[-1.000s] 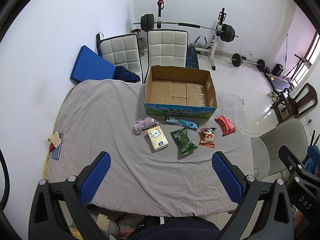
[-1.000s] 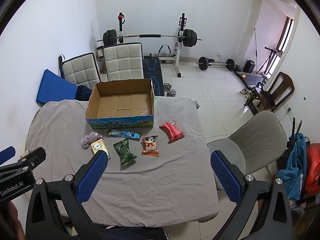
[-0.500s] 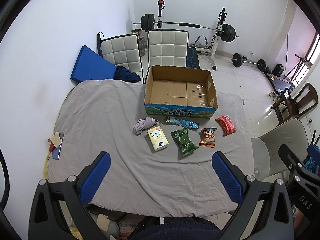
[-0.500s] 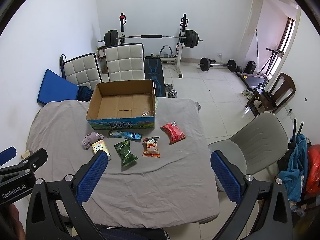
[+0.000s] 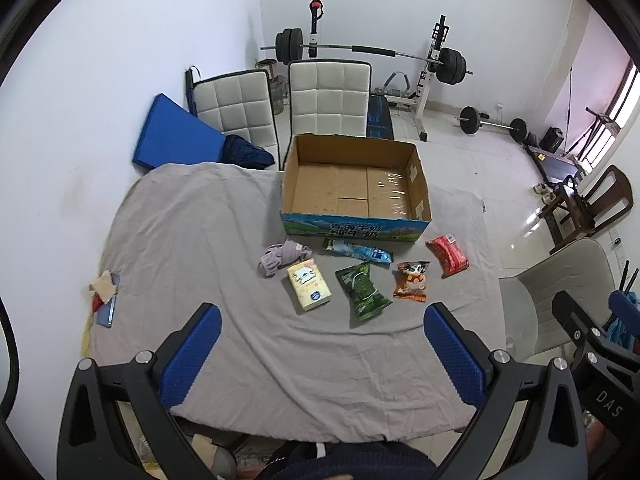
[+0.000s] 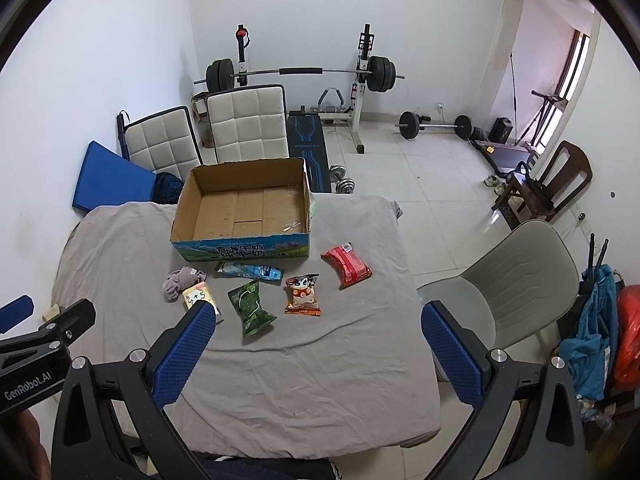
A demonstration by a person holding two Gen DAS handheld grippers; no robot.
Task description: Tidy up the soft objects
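An open empty cardboard box [image 5: 356, 184] [image 6: 244, 208] stands at the far side of the grey-covered table [image 5: 192, 248] [image 6: 320, 360]. In front of it lie a purple cloth [image 5: 280, 256] [image 6: 180, 280], a yellow tissue pack [image 5: 309, 285] [image 6: 198, 294], a blue packet [image 5: 358, 250] [image 6: 248, 270], a green snack bag [image 5: 362, 290] [image 6: 251, 306], an orange snack bag [image 5: 412, 282] [image 6: 303, 295] and a red packet [image 5: 447, 254] [image 6: 346, 265]. My left gripper [image 5: 322, 344] and right gripper [image 6: 318, 344] are open and empty, high above the table's near edge.
Two white padded chairs [image 5: 328, 96] and a blue mat [image 5: 172, 136] stand behind the table. A grey chair [image 6: 520, 272] is at the right. A phone and small items [image 5: 105, 296] lie at the table's left edge. Weight bench and barbells fill the back.
Both grippers shifted very slightly; the view barely moved. Nothing on the table has moved.
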